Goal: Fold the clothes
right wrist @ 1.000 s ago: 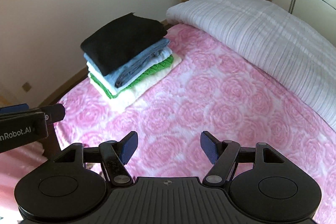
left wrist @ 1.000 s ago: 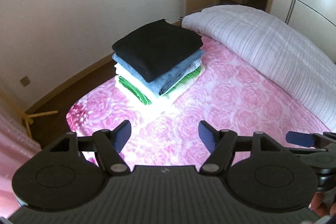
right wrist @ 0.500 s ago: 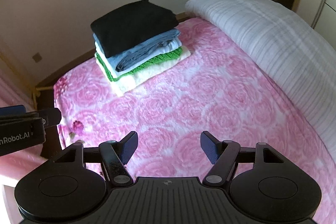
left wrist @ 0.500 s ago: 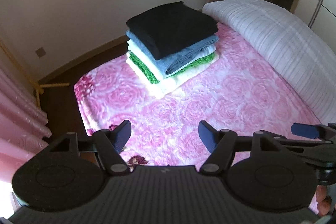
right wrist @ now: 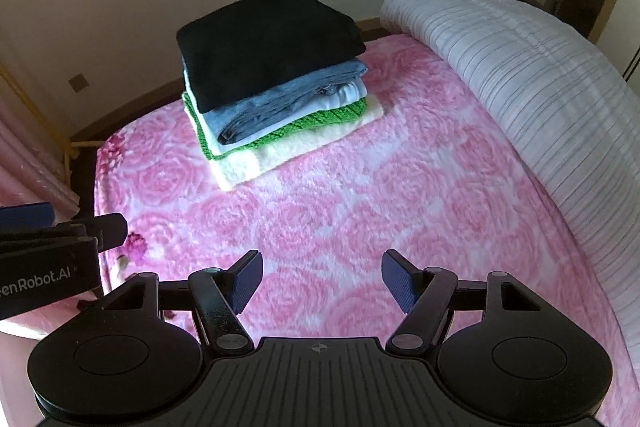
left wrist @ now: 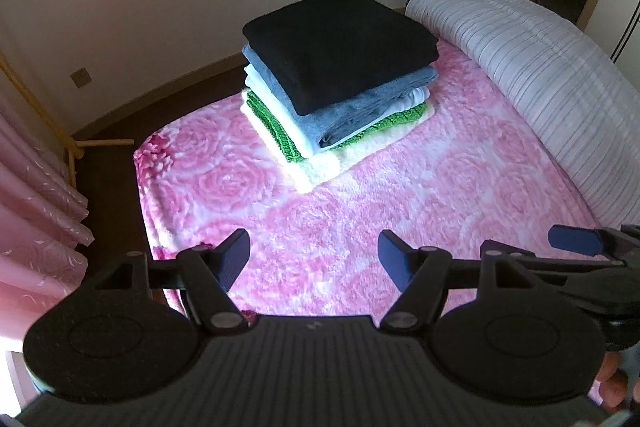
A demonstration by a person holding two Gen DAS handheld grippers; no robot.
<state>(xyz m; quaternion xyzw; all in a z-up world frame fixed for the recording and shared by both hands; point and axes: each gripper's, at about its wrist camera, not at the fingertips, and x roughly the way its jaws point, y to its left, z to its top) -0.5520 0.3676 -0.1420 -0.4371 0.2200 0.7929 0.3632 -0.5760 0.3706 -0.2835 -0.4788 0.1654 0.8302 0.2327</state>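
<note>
Looking down both wrist views, I see the stack of folded clothes [left wrist: 338,83] ahead of the jaws and well apart from them, sitting on the far part of the bed [left wrist: 400,227] near its foot edge and the wall. My left gripper [left wrist: 314,259] has its jaws spread wide with nothing between them, only pink rose-patterned blanket below. My right gripper [right wrist: 322,281] is the same: jaws wide apart and empty.

From the left view the stack lies almost straight ahead; from the right view it sits ahead and off to the left, so I judge the left hand the nearer one. The stack's long edges run diagonally across both views, one corner pointing back toward me.

It holds five layers: a black piece [right wrist: 268,39] on top, then blue-grey, white, green knit, and a cream fleece [right wrist: 288,147] at the bottom that juts out past the others. Edges look fairly square and the pile sits level.

A rolled white striped quilt [right wrist: 520,87] lies along the right side of the bed. I see no loose garment on the blanket, so folding looks finished or nearly so.
</note>
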